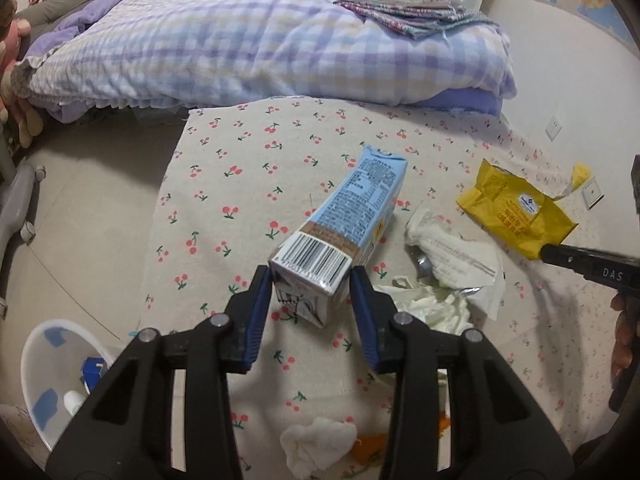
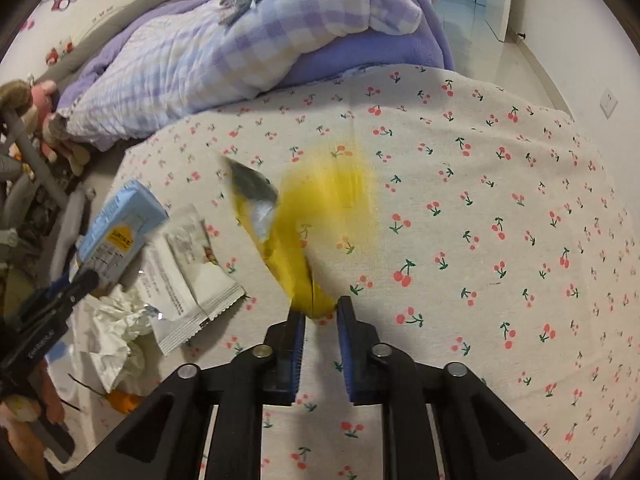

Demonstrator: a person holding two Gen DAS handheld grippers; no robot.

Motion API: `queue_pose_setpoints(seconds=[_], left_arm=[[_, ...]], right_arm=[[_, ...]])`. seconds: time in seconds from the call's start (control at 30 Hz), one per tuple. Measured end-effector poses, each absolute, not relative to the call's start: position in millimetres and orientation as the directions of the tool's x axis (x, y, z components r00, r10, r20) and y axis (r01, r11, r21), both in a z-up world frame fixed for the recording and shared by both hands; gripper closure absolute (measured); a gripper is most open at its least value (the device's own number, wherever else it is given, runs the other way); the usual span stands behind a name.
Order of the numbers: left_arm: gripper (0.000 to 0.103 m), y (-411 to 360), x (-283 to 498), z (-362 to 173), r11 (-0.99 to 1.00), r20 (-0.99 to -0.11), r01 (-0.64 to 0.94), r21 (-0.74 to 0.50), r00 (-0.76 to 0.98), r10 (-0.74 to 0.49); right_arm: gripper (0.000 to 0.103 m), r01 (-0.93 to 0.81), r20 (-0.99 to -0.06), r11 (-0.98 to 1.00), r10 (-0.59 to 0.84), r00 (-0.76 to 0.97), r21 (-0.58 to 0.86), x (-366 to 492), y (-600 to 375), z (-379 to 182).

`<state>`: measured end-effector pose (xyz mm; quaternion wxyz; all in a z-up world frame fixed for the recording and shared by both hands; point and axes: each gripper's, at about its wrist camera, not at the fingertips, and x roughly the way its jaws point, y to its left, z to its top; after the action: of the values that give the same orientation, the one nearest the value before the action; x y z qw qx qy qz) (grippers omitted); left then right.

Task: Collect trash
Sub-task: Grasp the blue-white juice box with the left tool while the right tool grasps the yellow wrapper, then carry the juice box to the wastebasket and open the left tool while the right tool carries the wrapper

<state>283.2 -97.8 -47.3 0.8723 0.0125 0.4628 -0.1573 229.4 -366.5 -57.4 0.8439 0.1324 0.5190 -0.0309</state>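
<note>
A light-blue milk carton [image 1: 356,200] lies on the cherry-print cloth [image 1: 240,160]. My left gripper [image 1: 310,280] is shut on its barcode end, a blue pad pressing each side. In the right wrist view the same carton [image 2: 120,220] sits at the left with the left gripper [image 2: 80,280] on it. My right gripper [image 2: 320,308] is shut on the corner of a yellow snack wrapper [image 2: 320,216], which is blurred and hangs above the cloth. From the left wrist view the yellow wrapper [image 1: 512,212] is at the right, pinched by the right gripper's black tip [image 1: 560,254].
White wrappers [image 2: 188,280] and crumpled tissue [image 1: 436,308] lie between the two grippers. Another tissue wad [image 1: 316,444] and orange peel [image 1: 372,444] are near the front edge. A white bin [image 1: 44,360] holding trash stands low at the left. A bed with a plaid quilt [image 1: 240,48] is behind.
</note>
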Motion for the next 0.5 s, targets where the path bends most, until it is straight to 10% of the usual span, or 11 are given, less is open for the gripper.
queue_pose_setpoints(seconds=[0.5], left_arm=[[0.062,-69.7,255.5,-10.2,0.947,-0.776,0.261,-0.186,0.553,-0.304]], right_arm=[[0.091,0.1,-0.806,0.961,0.157,0.571,0.258,191.5,-350.7,2.9]])
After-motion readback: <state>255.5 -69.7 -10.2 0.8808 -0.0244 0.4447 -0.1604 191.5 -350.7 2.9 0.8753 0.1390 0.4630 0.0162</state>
